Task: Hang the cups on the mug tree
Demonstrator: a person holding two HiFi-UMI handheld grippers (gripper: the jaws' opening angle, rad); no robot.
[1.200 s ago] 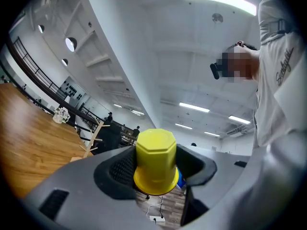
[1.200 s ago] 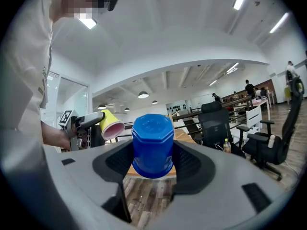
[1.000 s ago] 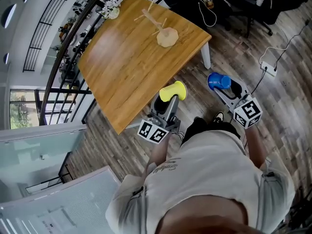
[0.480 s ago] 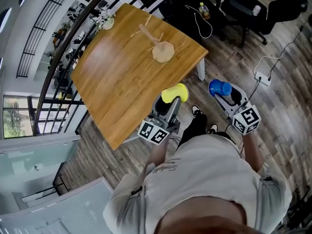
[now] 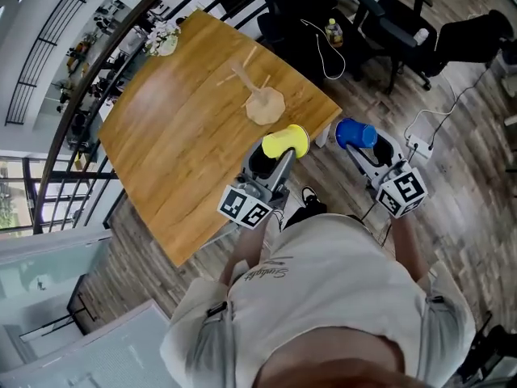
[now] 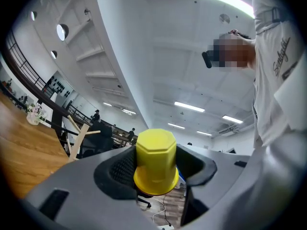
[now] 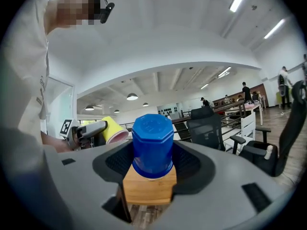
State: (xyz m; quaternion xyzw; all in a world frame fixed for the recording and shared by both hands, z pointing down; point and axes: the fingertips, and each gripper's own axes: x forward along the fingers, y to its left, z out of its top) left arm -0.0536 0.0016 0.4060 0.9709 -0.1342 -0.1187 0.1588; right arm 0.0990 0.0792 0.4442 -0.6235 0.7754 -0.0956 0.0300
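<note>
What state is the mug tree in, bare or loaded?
Bare. The mug tree stands on the table, no cup on its pegs.

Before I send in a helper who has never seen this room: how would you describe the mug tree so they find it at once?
Find the big wooden table beside the black railing. Toward its corner nearest the office chairs stands the mug tree: a pale post with slanting pegs on a round base. Unlike the small flower pot at the far corner, it is bare wood.
</note>
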